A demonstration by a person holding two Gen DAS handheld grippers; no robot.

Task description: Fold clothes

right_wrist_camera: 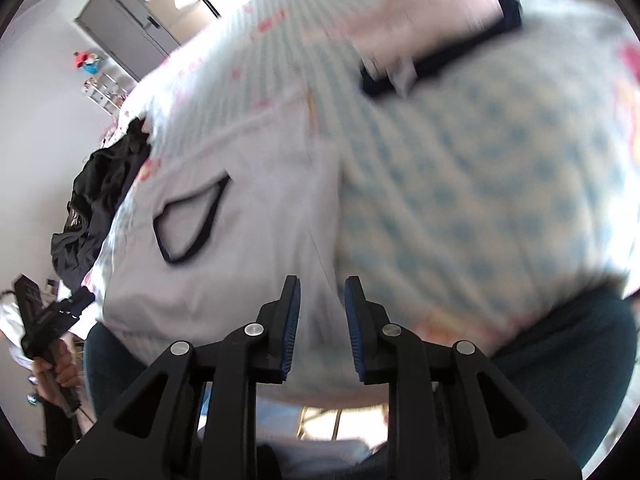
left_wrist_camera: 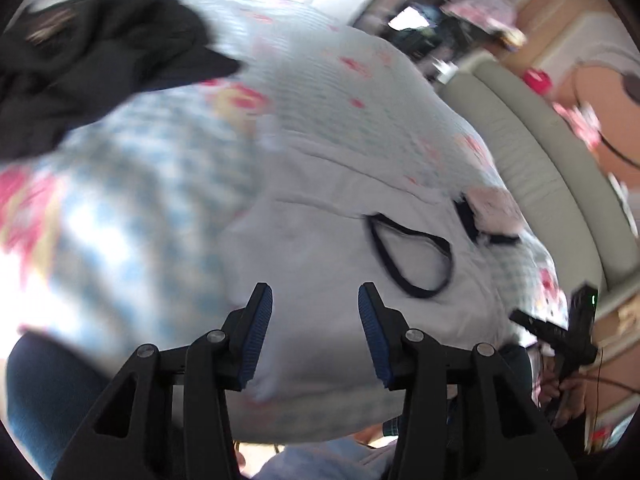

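You've got a bed with a blue-checked floral cover [left_wrist_camera: 152, 168]. A pale garment with dark trim [left_wrist_camera: 320, 248] lies flat on it, a black clothes heap [left_wrist_camera: 92, 52] further back.

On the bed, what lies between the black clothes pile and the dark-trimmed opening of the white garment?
In the left wrist view, only checked floral bedding lies between the black clothes pile and the white garment.

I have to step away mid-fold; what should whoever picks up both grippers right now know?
Left gripper: fingers apart over the white garment, holding nothing.
Right gripper: fingers narrowly apart over the same garment, holding nothing.
White garment with dark-trimmed collar lies spread on the checked floral bedcover; black clothes are heaped at its far side.
Done: not clear from here.
Left: fold the white garment, then the black heap.
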